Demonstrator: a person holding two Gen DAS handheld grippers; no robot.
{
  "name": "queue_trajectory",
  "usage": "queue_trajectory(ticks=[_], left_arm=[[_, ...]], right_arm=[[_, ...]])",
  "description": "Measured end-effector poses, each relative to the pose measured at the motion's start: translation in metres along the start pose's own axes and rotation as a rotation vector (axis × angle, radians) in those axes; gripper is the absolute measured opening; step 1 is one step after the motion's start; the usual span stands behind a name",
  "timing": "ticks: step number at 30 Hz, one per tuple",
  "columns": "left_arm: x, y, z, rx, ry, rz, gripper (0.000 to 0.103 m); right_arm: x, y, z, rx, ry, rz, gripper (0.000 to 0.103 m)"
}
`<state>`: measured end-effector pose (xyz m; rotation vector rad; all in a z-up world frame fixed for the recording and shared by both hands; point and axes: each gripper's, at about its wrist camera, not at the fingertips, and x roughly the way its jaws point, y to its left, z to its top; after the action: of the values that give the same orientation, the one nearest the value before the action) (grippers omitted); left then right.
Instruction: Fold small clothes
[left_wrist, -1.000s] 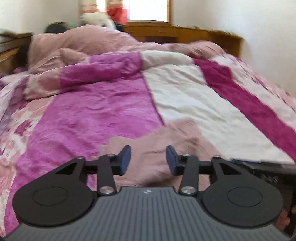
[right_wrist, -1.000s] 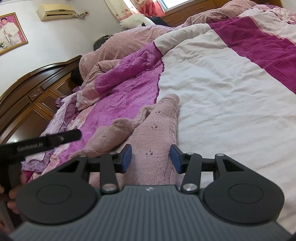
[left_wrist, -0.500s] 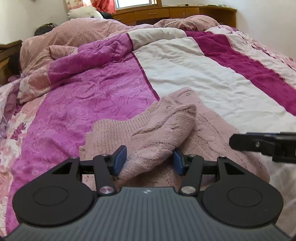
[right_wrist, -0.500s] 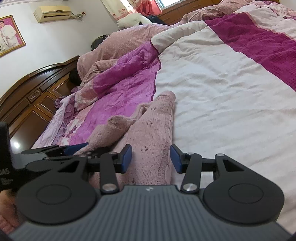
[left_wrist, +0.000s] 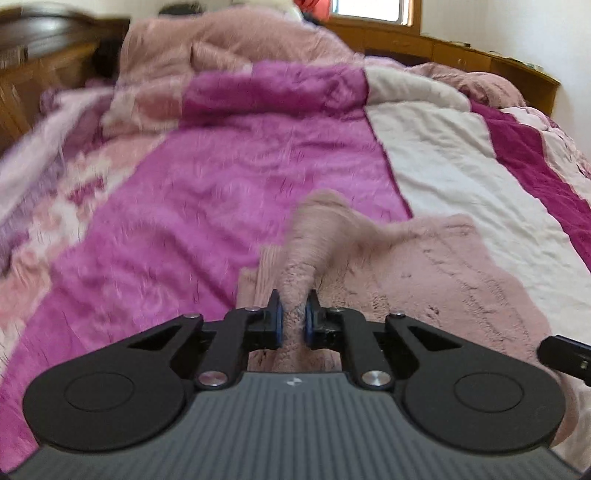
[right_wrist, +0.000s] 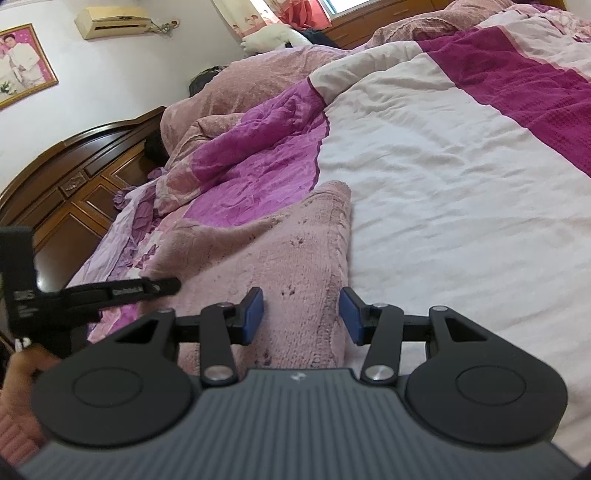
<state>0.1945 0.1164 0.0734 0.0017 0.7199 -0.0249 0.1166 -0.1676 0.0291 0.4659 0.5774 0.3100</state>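
One pink knit garment (left_wrist: 424, 266) on the bed (right_wrist: 443, 177), unfolded. Left gripper (left_wrist: 293, 321) closing on a raised fold; right gripper (right_wrist: 301, 315) half open, astride its edge. Folding barely begun.

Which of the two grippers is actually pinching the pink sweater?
The left gripper: its jaws are closing on a bunched fold of the pink sweater. The right gripper stands open, sweater untouched between its pads.

Wooden headboard (right_wrist: 74, 173), white wall (right_wrist: 122, 74), bright window (left_wrist: 373, 9).
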Motion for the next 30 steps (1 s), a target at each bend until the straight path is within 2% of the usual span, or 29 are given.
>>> queue_trajectory(ticks=[4, 6, 10, 16, 18, 20, 23, 26, 30], left_arm=[[0.0, 0.016, 0.001, -0.121, -0.001, -0.034, 0.023], [-0.005, 0.019, 0.001, -0.137, -0.014, -0.017, 0.026], [-0.023, 0.021, 0.005, -0.12, -0.055, 0.024, 0.03], [-0.061, 0.026, 0.0, -0.124, -0.076, 0.001, 0.031], [-0.074, 0.026, -0.004, -0.128, -0.078, -0.017, 0.035], [-0.087, 0.025, -0.011, -0.143, -0.071, -0.044, 0.045], [-0.101, 0.021, -0.021, -0.144, -0.056, -0.091, 0.052], [-0.108, 0.012, -0.03, -0.113, -0.031, -0.112, 0.056], [-0.105, 0.002, -0.044, -0.078, 0.018, -0.104, 0.057]], right_arm=[[-0.001, 0.002, 0.0, -0.003, 0.0, -0.001, 0.049], [-0.001, 0.002, 0.0, -0.004, 0.0, -0.002, 0.049], [-0.004, 0.004, 0.0, -0.005, -0.001, -0.001, 0.049], [-0.015, 0.009, 0.001, -0.01, -0.012, 0.014, 0.049], [-0.02, 0.011, 0.001, -0.013, -0.019, 0.017, 0.049], [-0.024, 0.012, 0.001, -0.012, -0.023, 0.023, 0.049], [-0.028, 0.014, 0.0, -0.019, -0.023, 0.025, 0.049], [-0.029, 0.014, 0.0, -0.019, -0.023, 0.025, 0.049], [-0.032, 0.015, -0.001, -0.02, -0.021, 0.021, 0.049]])
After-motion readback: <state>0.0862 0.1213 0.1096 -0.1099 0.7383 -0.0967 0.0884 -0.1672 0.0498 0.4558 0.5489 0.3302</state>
